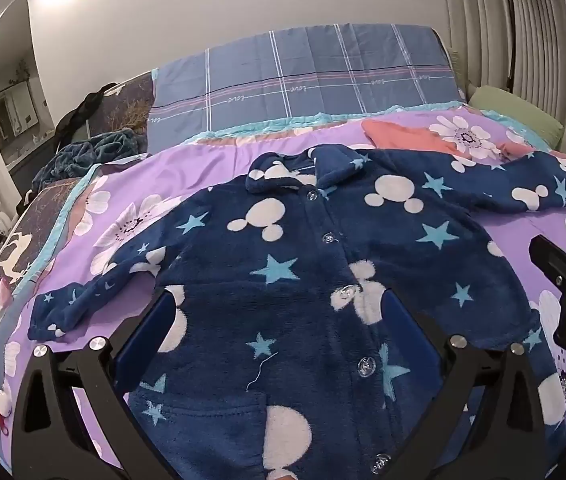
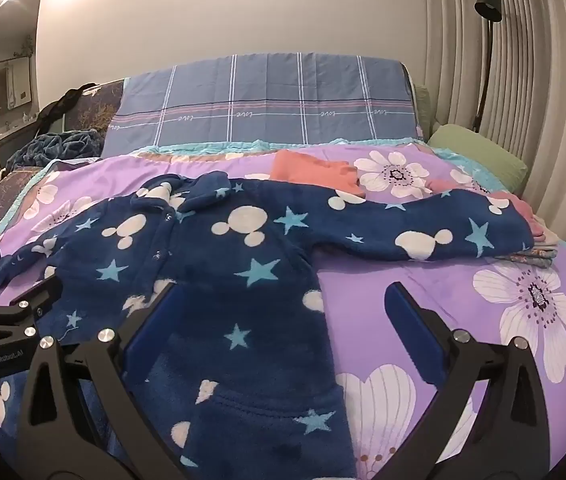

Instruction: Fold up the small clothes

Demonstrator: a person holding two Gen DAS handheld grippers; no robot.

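A navy fleece jacket (image 1: pixel 283 240) with white mouse heads and pale blue stars lies flat and buttoned on the purple flowered bedspread (image 1: pixel 211 160). Both sleeves are spread out sideways. My left gripper (image 1: pixel 281 312) hovers open over the jacket's lower front, with nothing between its blue pads. In the right wrist view the jacket (image 2: pixel 211 264) fills the left half, its sleeve (image 2: pixel 423 232) reaching right. My right gripper (image 2: pixel 285 300) stands open above the jacket's right side edge, one finger over fleece and the other over the bedspread (image 2: pixel 403 272).
An orange garment (image 2: pixel 315 172) lies behind the jacket. A small stack of folded clothes (image 2: pixel 539 252) sits at the sleeve's end. A green pillow (image 2: pixel 483 152), a blue plaid cover (image 2: pixel 267 104) and a floor lamp (image 2: pixel 487 4) stand behind. A teal blanket (image 2: pixel 59 144) is bunched far left.
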